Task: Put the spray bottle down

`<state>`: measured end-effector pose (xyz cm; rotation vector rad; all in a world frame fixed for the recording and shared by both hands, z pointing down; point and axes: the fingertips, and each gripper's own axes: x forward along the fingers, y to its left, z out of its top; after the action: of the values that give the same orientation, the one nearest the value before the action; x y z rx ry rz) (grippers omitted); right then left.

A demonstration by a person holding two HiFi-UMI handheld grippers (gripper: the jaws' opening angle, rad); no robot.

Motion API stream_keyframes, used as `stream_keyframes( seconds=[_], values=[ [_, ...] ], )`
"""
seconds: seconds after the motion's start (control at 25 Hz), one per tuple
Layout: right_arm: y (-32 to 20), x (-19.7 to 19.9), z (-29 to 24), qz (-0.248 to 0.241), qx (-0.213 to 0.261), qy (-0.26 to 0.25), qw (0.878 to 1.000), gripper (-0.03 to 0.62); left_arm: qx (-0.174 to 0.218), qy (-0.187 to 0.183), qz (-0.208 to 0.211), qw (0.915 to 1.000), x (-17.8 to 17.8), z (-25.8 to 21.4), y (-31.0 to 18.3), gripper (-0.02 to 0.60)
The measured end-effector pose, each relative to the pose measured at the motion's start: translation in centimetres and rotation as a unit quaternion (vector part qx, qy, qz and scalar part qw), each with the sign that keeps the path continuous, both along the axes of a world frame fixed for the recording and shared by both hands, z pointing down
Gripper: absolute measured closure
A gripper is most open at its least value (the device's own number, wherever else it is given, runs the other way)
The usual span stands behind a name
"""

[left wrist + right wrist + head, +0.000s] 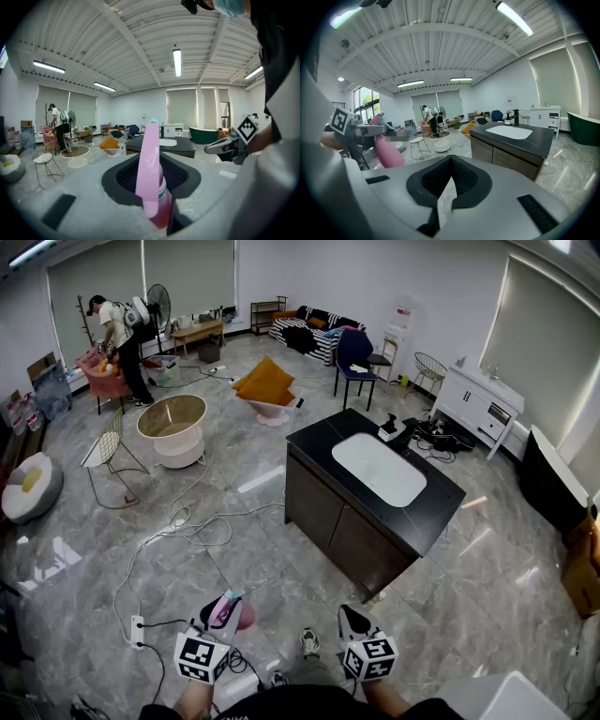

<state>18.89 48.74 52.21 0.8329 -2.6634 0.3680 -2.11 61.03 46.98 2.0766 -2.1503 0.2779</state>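
Note:
A pink spray bottle [234, 617] sits upright between the jaws of my left gripper [225, 606], low at the left of the head view, above the grey floor. In the left gripper view the bottle [154, 187] fills the gap of the left gripper [152, 157], whose pads press on its pink body; its nozzle points away. My right gripper [349, 615] hangs beside it at the right, apart from the bottle. Seen in its own view, the right gripper [450, 161] has its tips together and holds nothing. The bottle [389, 152] shows at that view's left.
A black vanity counter [319, 442] with a white sink stands ahead to the right. White cables [178, 521] and a power strip [138, 631] lie on the floor at the left. Farther off are a round tub [173, 427], a wire chair [111, 451] and a person [117, 343].

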Motion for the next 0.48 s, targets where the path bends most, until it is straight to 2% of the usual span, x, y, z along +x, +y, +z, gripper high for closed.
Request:
stream_keyframes(
  seconds=[0.24, 0.48],
  values=[
    [-0.6, -1.3, -0.6, -0.007, 0.015, -0.016, 1.0, 0.595, 0.008, 0.005, 0.006, 0.9999, -0.2, -0.2, -0.9, 0.472],
    [-4.3, -1.5, -0.9, 0.016, 0.011, -0.026, 0.999, 0.594, 0.005, 0.008, 0.012, 0.9999, 0.0, 0.1, -4.3, 0.472]
  ],
)
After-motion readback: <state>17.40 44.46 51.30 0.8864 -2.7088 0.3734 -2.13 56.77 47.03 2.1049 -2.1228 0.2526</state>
